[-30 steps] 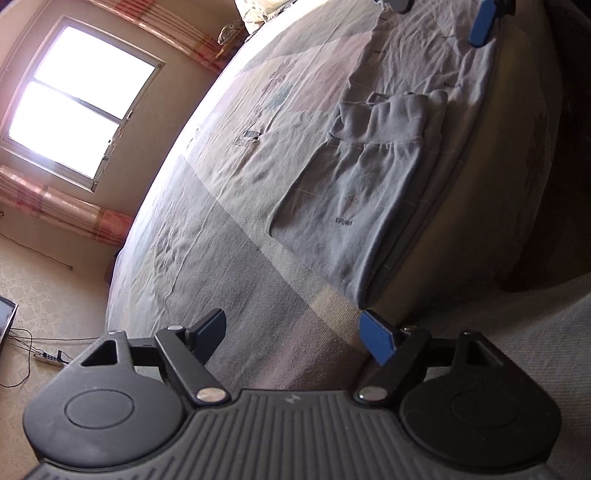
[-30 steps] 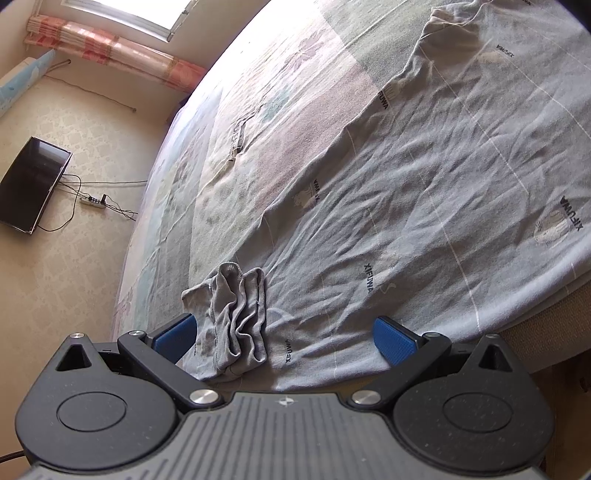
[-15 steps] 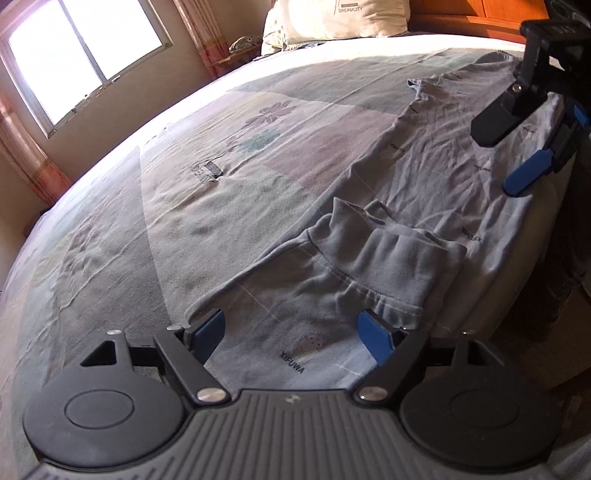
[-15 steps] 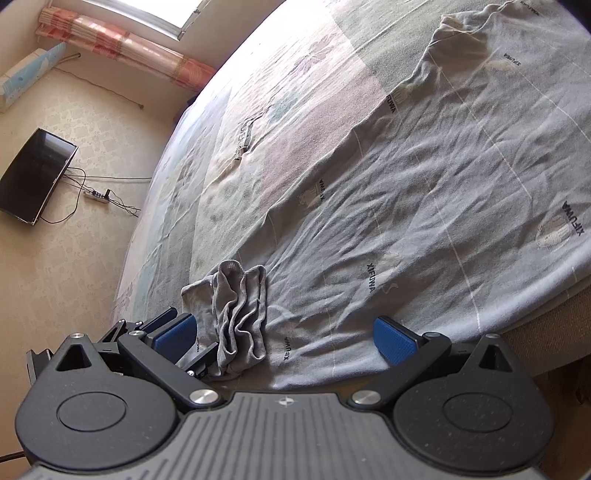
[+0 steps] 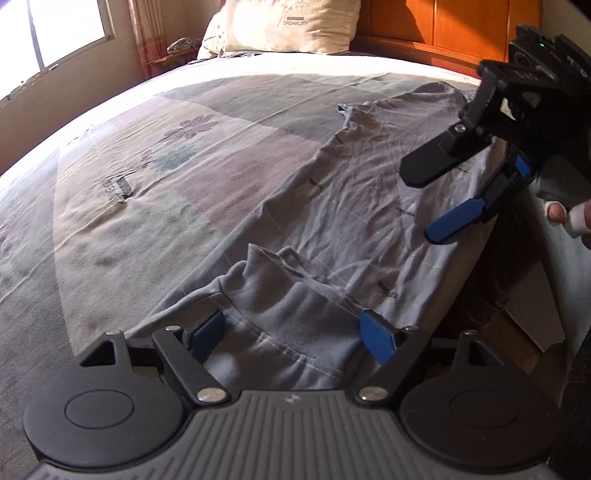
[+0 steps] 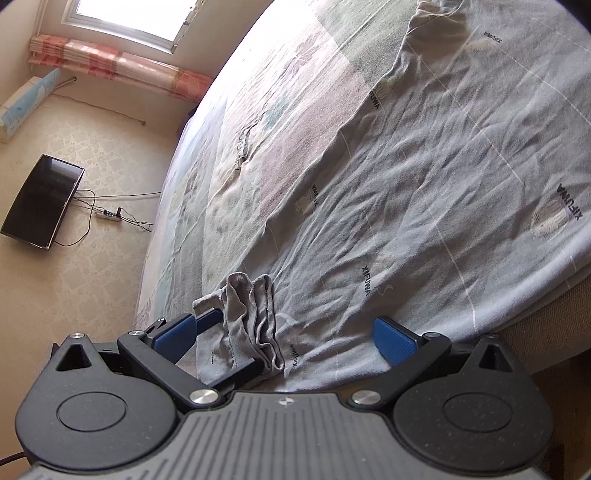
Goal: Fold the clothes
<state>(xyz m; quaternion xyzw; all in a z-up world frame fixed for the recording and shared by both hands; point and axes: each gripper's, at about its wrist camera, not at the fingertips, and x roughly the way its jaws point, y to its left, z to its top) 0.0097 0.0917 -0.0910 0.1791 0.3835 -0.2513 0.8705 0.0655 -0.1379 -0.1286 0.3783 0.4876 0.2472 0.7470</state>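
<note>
Left gripper (image 5: 295, 332): jaws spread wide, blue pads on either side of the bunched grey cuff (image 5: 280, 306) at the end of the garment. Nothing clamped; cuff fabric lying between the fingers, left pad (image 5: 207, 332) just beside or brushing the cloth, contact not certain. Same gripper seen in the right wrist view (image 6: 221, 339), low at the bed edge, set at the crumpled cuff (image 6: 251, 314).

Right gripper (image 6: 284, 336): jaws likewise spread wide, nothing held. Positioned above the grey garment (image 6: 424, 177), blue fingers (image 6: 391, 339) clear of the cloth. In the left wrist view, same gripper (image 5: 443, 195) raised over the garment's near-edge portion, tilted downward, held by a hand (image 5: 561, 214) partly visible at the frame edge.

Garment (image 5: 351, 206): grey, printed with small repeated lettering and thin pale lines, laid out mostly flat and wrinkled along the near side of the bed (image 5: 147, 177), running toward the pillow (image 5: 288, 26) and wooden headboard (image 5: 443, 26). One end gathered into the folded cuff beside the left gripper.

Floor beyond the bed: dark flat screen (image 6: 40, 201) lying with cables, below a window (image 6: 133, 18).
</note>
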